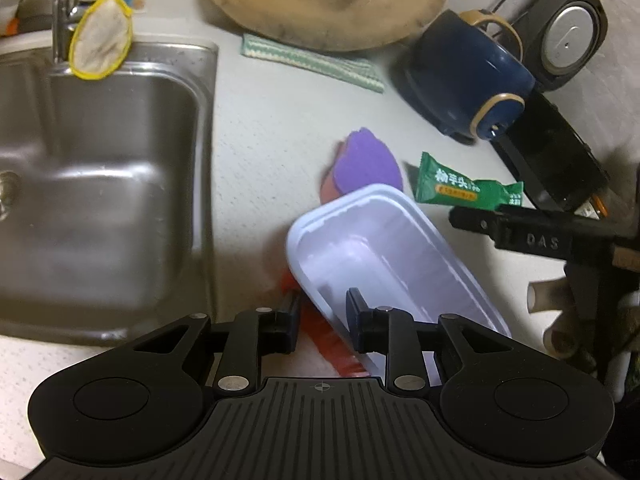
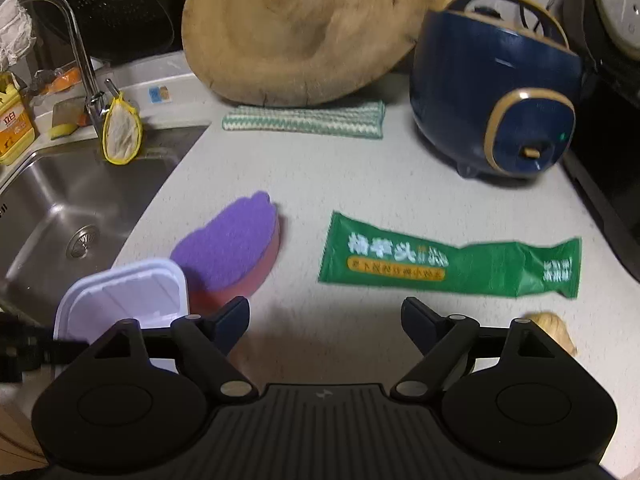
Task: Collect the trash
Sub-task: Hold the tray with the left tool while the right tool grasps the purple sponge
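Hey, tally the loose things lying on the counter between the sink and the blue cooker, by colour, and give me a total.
Green: 2, crinkled green snack wrapper, folded green-and-white striped cloth
Purple: 1, purple-topped pink sponge
White: 1, empty white plastic tray, gripped by the left gripper
Total: 4

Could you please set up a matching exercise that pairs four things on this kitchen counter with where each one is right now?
Things:
1. white plastic tray
2. green snack wrapper
3. purple sponge
4. striped cloth

Places:
A. lying flat on the counter ahead of the open right gripper
B. folded at the foot of the round wooden board
C. gripped by its rim in the left gripper
D. on the counter between the sink and the wrapper

Pairs: 1-C, 2-A, 3-D, 4-B
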`<state>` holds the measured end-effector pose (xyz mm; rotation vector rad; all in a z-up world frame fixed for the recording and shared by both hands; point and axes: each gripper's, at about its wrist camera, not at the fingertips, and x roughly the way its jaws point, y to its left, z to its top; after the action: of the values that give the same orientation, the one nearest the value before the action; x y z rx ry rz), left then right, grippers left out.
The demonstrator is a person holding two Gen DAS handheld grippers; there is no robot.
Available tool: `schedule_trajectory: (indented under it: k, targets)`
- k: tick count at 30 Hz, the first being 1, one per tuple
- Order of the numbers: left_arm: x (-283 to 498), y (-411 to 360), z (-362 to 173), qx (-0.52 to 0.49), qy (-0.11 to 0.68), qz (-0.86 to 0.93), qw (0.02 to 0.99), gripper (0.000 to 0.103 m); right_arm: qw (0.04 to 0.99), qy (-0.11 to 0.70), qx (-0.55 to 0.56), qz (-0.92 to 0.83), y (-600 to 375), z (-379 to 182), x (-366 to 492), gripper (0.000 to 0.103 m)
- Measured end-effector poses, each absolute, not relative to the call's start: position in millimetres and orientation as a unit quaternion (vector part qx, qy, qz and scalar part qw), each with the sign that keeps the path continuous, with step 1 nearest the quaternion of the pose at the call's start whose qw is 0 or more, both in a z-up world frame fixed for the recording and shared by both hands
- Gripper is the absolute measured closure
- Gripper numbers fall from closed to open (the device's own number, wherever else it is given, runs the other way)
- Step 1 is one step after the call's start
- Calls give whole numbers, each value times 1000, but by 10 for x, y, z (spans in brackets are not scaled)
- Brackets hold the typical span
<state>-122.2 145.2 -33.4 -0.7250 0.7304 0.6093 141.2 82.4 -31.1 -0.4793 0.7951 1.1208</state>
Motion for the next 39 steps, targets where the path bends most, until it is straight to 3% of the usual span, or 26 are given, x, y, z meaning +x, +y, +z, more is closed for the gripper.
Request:
schedule_trajectory:
  k: [4, 13, 24, 34, 35, 38, 39]
  targets:
    - [-1410, 1499, -207, -294, 332, 355, 823, 83, 725, 384, -191, 538, 972, -306, 1413, 19]
    - [-1610, 1569, -194, -324, 324, 351, 817, 82, 692, 441, -161, 549, 1857, -488, 1381, 19]
    - [-1585, 1506, -373, -345, 331, 325, 816, 81, 732, 316, -265, 542, 1158, -566, 1334, 19]
    - [-1496, 1579, -375, -330, 346, 314, 820, 80, 726, 335, -240, 551, 1293, -680, 1396, 19]
    - [-1490, 1579, -391, -336, 348, 310, 819, 80, 725, 347, -236, 546, 1338, -713, 1398, 19]
    - [-1497, 1580, -403, -343, 344, 305, 819, 84, 719, 354, -219, 557, 1296, -672, 1295, 37]
    - [-1500, 1578, -404, -345, 342, 307, 818, 85, 718, 353, -219, 558, 1261, -652, 1258, 37]
